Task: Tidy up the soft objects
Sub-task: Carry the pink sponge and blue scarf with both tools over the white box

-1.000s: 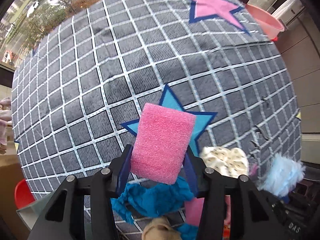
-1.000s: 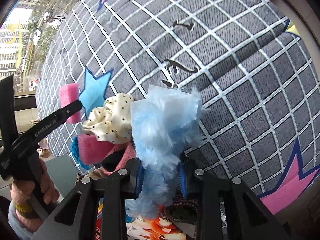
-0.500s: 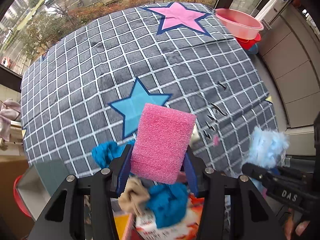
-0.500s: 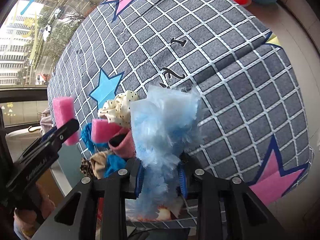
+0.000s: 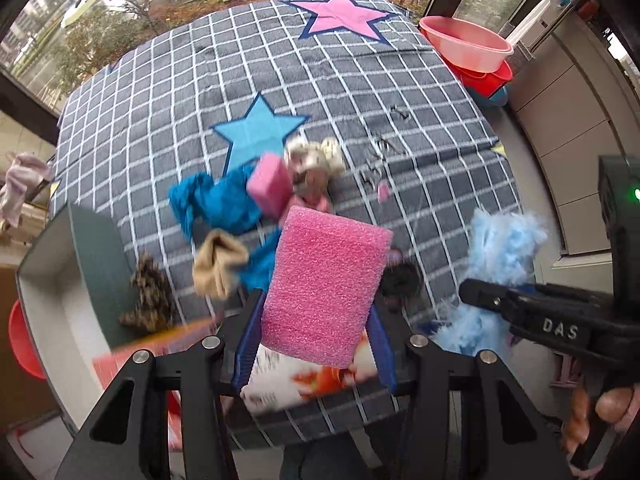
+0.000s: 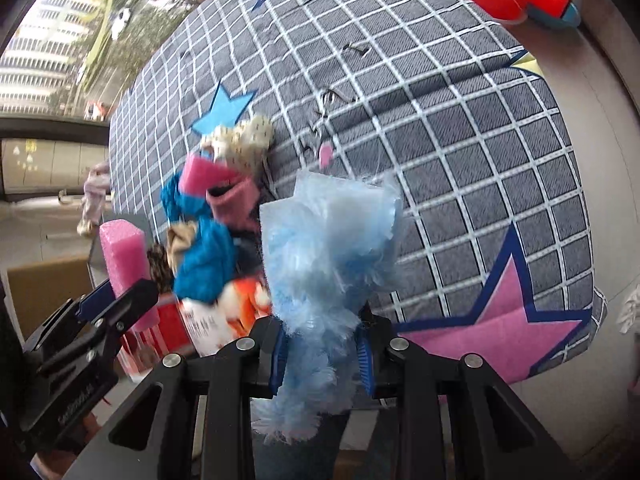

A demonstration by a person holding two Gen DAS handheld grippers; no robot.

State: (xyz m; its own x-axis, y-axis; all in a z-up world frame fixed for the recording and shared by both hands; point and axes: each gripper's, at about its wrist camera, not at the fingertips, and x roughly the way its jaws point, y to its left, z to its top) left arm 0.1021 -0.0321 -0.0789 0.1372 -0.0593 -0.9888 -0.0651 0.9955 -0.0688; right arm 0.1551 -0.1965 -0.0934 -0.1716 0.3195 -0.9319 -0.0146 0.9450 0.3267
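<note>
Left tool [image 5: 316, 344] clamped on pink foam block [image 5: 326, 284]; right tool [image 6: 322, 354] clamped on pale blue fluffy duster [image 6: 328, 240] (both above checked surface [image 5: 160, 92]).

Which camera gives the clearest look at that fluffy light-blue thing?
The right wrist view: the fluffy blue duster fills the centre, clamped in the right gripper. The left wrist view shows it only near the right edge, partly hidden behind that gripper.

A pink foam block [image 5: 326, 292] and a fluffy pale-blue duster [image 6: 328, 256] hang lifted, near of a heap of soft pieces [image 5: 240, 208] on the checked quilt [image 5: 160, 100].
</note>
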